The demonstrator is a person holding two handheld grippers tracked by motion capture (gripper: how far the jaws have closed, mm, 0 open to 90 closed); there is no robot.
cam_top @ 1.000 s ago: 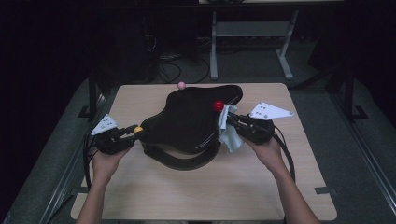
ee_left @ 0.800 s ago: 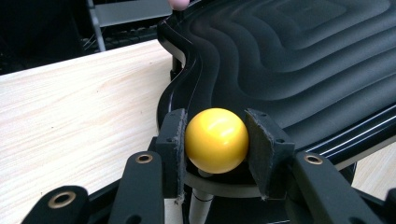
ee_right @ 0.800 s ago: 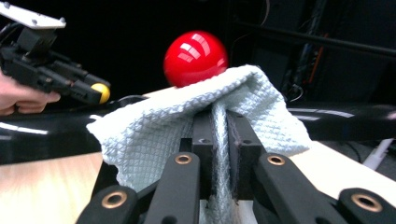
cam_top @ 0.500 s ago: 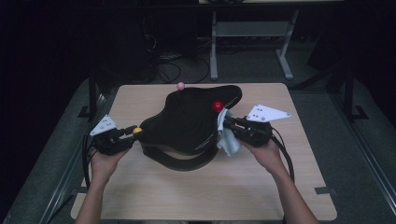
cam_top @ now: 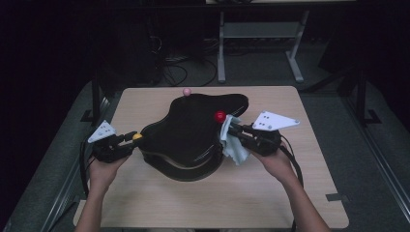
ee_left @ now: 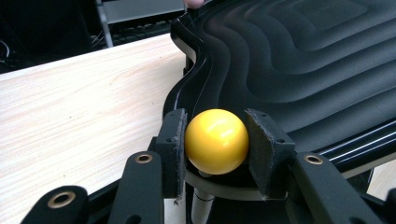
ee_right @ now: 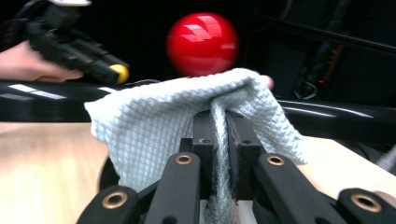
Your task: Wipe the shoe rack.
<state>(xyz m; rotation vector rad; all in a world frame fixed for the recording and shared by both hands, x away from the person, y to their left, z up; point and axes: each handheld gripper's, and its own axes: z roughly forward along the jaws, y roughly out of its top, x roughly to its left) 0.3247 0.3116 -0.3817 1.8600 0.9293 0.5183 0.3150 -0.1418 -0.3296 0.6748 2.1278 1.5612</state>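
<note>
You are part-way through wiping the black wavy tray point(cam_top: 193, 133), which lies in the middle of the pale wood-grain counter point(cam_top: 270, 193), and the cleaning is now at the red ball point(cam_top: 220, 116) near its right edge. Your left gripper point(cam_top: 129, 140) steadies the piece: its fingers point(ee_left: 173, 144) are clamped from both sides on the yellow ball point(ee_left: 216, 141), a smooth glossy sphere on a short stem at the tray's left end. Your right gripper point(cam_top: 235, 131) has its fingers point(ee_right: 204, 140) pressed tight together on the cloth point(ee_right: 177, 121), a pale blue-white rag with a fine diamond weave that bunches over the fingertips and hangs below them, just beside the red ball. I cannot tell whether the fabric actually touches that ball. From here, the next move calls for bringing the folded edge of the rag against the red sphere and working round it, while the left hand holds firm so the tray does not slide on the counter. Mind the surfaces: the tray is hard, dark and shiny along its curved rim, with stepped contour ridges inside that will catch lint, and the balls are slick and round, so the cloth will tend to slip off rather than grip. A small pink ball point(cam_top: 186, 91) sits at the tray's far edge.
</note>
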